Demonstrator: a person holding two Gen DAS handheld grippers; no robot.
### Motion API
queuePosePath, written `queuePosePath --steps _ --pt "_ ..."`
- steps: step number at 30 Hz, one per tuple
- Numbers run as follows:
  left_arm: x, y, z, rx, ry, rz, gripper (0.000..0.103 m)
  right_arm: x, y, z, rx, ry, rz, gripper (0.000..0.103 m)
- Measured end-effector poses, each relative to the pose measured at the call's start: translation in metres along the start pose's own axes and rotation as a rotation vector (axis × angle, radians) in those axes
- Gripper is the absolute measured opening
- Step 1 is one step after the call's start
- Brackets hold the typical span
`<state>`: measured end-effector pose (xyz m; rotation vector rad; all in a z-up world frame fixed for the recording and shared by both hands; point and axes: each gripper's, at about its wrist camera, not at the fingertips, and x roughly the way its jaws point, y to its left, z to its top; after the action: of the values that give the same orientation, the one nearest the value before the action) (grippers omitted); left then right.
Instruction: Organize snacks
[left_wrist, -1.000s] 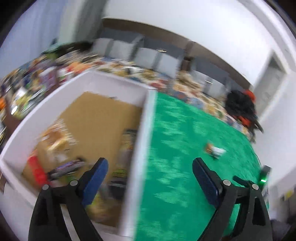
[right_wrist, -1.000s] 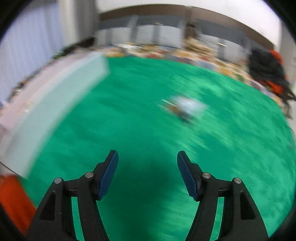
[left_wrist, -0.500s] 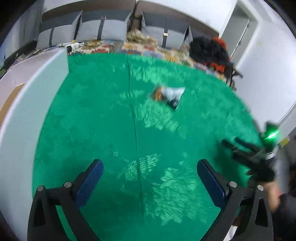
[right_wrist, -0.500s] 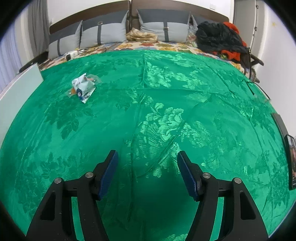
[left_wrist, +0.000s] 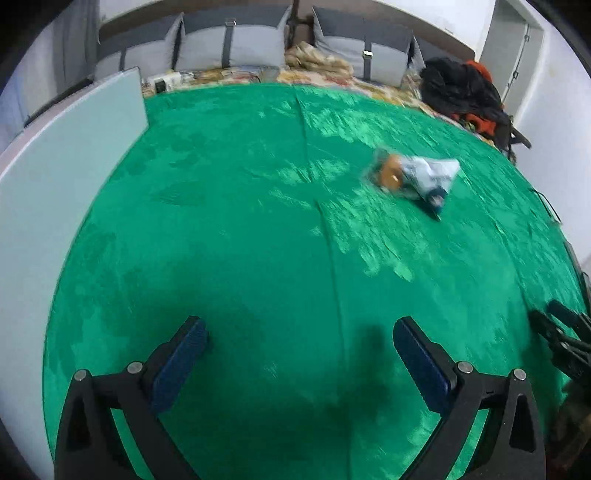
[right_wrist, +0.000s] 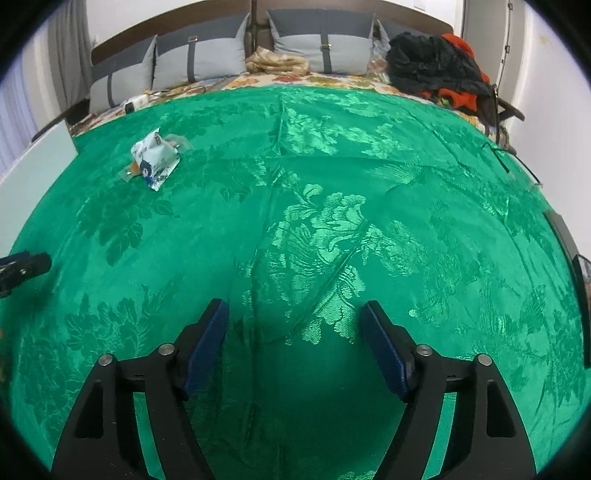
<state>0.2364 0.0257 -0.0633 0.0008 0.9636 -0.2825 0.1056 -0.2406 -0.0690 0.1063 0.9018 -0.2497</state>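
Note:
A white and blue snack packet (left_wrist: 424, 176) with an orange patch lies on the green patterned cloth (left_wrist: 258, 240), far ahead and to the right of my left gripper (left_wrist: 297, 334). The left gripper is wide open with nothing between its blue pads. In the right wrist view the same packet (right_wrist: 155, 158) lies at the far left of the cloth (right_wrist: 332, 229). My right gripper (right_wrist: 295, 317) hovers over bare cloth, its jaws opening, nothing between them. The white box wall (left_wrist: 66, 166) stands at the left.
Grey cushions (right_wrist: 207, 62) and a floral sheet (right_wrist: 295, 79) line the far edge. A heap of black and orange clothes (right_wrist: 439, 70) lies at the back right. The other gripper's tip shows at each view's edge: right gripper (left_wrist: 561, 336), left gripper (right_wrist: 22, 267).
The left gripper has swung away from the white box with snacks and out over the green cloth, sinking lower. The right gripper's jaws stand wider than half a second ago; its view has steadied.

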Motion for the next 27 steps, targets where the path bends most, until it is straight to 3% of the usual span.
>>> queuePosePath --steps 9,22,27 --pt "0.009 -0.010 -0.002 0.098 -0.003 0.074 0.103 -0.001 -0.001 0.000 0.002 0.001 0.000 0.080" --pt "0.010 -0.008 -0.001 0.096 -0.003 0.069 0.103 -0.001 -0.001 0.000 0.003 0.001 0.001 0.081" --pt "0.010 -0.008 -0.001 0.096 -0.003 0.069 0.103 0.000 0.000 0.000 0.001 0.005 0.015 0.087"
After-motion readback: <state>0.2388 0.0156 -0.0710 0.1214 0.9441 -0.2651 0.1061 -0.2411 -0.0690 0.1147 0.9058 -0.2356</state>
